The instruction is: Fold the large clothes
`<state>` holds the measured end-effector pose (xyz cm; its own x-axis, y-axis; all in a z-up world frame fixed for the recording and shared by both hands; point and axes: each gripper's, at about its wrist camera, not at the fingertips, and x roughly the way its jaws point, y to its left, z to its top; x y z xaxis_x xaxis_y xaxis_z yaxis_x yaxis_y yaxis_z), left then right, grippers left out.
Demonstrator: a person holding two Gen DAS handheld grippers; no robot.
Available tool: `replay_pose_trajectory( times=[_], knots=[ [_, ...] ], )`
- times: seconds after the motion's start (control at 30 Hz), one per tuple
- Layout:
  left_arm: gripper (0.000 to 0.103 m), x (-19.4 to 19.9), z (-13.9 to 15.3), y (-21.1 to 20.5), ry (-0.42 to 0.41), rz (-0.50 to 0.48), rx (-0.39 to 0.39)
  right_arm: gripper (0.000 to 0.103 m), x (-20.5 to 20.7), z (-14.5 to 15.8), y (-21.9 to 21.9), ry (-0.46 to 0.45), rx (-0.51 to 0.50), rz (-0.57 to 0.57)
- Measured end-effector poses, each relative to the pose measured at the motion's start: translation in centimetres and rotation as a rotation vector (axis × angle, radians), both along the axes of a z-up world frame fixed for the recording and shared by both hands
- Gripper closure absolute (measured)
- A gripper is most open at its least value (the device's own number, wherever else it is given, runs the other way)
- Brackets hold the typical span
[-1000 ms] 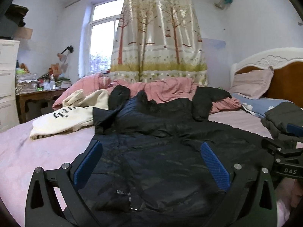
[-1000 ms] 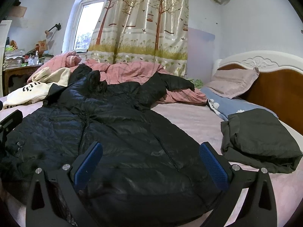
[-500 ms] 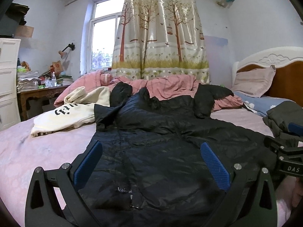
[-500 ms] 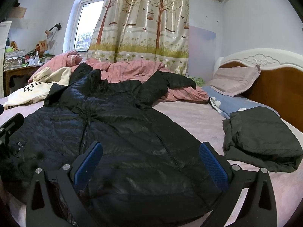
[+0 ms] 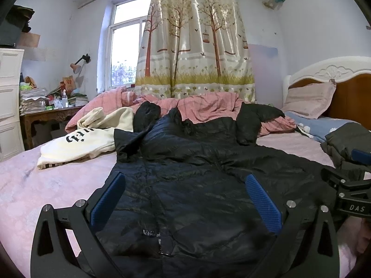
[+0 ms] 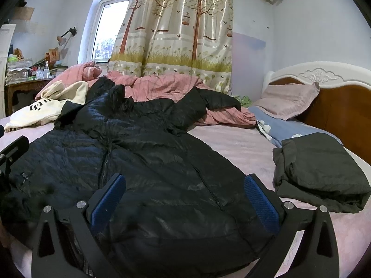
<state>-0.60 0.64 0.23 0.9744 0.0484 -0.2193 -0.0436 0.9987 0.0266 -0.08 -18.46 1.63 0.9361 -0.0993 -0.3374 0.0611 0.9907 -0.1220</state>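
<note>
Black quilted puffer jacket point(image 5: 197, 185) spread front-up across pink bed sheet point(image 5: 46, 185), hem toward both cameras, zipper running up the middle; small chest label near hem, lettering too blurred to read. Hem edge cut off by lower frame in left wrist view. One sleeve point(image 6: 208, 102) thrown back onto rumpled pink striped duvet point(image 6: 162, 85); the other sleeve and the collar bunch into a dark mound, shape hard to separate. Left gripper point(image 5: 185, 199) low over the jacket's hem area, blue pads point(image 5: 107, 199) spread wide, nothing between them; contact with fabric cannot be judged. Right gripper point(image 6: 184, 199) likewise over the jacket's lower right panel, pads point(image 6: 260, 200) wide apart, empty. Each tool shows partly at the edge of the other's view, body cut off. Cream hoodie point(image 5: 88, 139) with dark lettering lies beside the jacket's left shoulder, partly tucked under it; print only partly legible. Folded dark green garment point(image 6: 320, 169) sits apart on the sheet near blue pillowcase point(image 6: 289, 129) and mauve pillow point(image 6: 287, 99). Wooden headboard point(image 6: 336, 106) behind. Tree-print curtain point(image 5: 194, 46) covers part of window point(image 5: 125, 53). Cluttered wooden desk point(image 5: 46, 113) at far left, items too small to identify.
</note>
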Motion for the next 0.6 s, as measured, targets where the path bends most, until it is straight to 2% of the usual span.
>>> replay_pose_trajectory(
  times=[0.6],
  knots=[
    [0.0,0.31,-0.38,-0.1,0.006,0.016,-0.004,0.0,-0.19,0.0,0.05,0.002,0.005,-0.004]
  ],
)
